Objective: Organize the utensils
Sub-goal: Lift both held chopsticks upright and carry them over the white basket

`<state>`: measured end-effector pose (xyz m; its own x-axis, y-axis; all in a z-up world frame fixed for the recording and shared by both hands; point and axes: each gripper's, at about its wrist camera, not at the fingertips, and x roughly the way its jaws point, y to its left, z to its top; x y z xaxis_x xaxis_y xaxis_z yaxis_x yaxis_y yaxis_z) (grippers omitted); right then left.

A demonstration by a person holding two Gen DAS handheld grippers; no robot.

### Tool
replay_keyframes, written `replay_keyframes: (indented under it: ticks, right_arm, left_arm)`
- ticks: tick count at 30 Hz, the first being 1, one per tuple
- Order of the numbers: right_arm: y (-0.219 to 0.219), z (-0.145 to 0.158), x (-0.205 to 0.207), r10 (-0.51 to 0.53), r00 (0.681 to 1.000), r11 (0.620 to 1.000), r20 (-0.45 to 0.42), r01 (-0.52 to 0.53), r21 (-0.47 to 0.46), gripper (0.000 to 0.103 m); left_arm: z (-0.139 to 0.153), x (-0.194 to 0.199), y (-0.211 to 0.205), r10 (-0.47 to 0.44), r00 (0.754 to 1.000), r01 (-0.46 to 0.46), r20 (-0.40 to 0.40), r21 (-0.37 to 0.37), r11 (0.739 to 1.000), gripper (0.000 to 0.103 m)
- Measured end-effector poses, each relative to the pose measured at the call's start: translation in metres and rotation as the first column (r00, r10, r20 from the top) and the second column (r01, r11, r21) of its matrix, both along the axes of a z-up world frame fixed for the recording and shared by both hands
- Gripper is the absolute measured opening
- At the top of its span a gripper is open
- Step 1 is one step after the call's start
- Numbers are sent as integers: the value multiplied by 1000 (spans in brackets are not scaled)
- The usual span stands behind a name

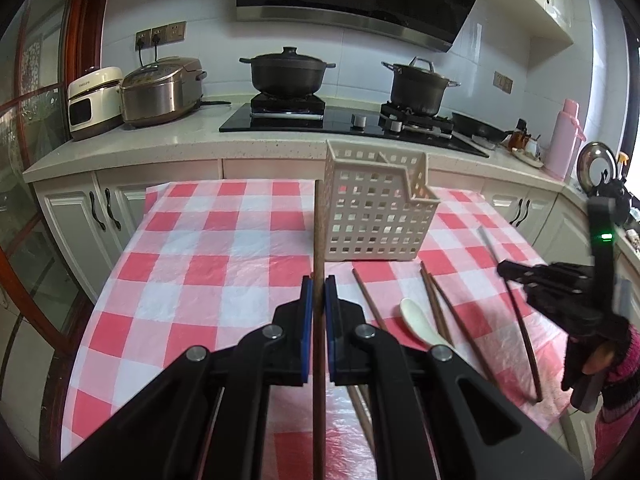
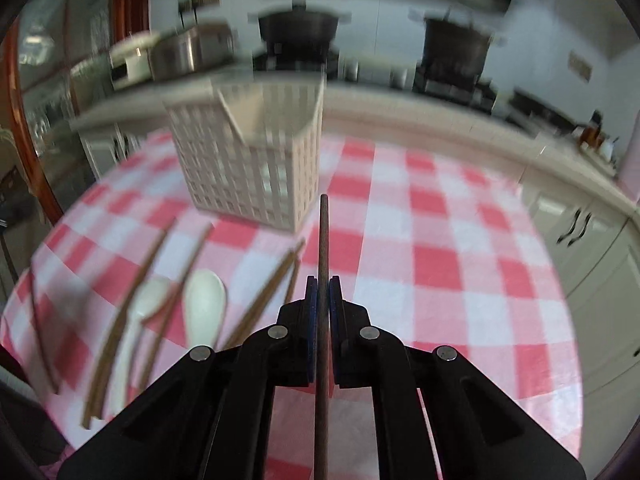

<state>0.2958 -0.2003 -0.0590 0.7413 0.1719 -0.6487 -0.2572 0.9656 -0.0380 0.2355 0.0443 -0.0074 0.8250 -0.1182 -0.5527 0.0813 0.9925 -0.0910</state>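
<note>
A cream perforated utensil basket (image 1: 376, 212) stands on the red-and-white checked tablecloth (image 1: 208, 256); it also shows in the right wrist view (image 2: 252, 160). My left gripper (image 1: 319, 284) is shut on a brown chopstick (image 1: 319, 232) that points up beside the basket's left side. My right gripper (image 2: 323, 284) is shut on another dark chopstick (image 2: 324, 232), held above the cloth right of the basket; it shows in the left wrist view (image 1: 506, 270) with its chopstick (image 1: 520, 320). Several chopsticks (image 1: 436, 304) and a white spoon (image 1: 420, 320) lie on the cloth; two spoons (image 2: 204, 304) show in the right wrist view.
Behind the table runs a kitchen counter (image 1: 160, 136) with a rice cooker (image 1: 160, 90), a hob with two black pots (image 1: 288, 72), a pan and a pink flask (image 1: 564, 136). White cabinets (image 1: 80, 216) stand below. The right wrist view is motion-blurred.
</note>
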Motion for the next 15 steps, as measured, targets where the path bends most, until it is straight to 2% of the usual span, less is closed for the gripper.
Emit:
replay_keyframes:
  ticks: [7,15]
  right_arm:
    - [-7,50,-47,-7,986,999,166,0,41,6]
    - [-13,68,-97,-10,962,998,273,-8,64,6]
  left_arm:
    - [11,-16,-10,-7,999,6,45,29,1000,6]
    - [20,-31,-14,14,993,-20,118,52,998,6]
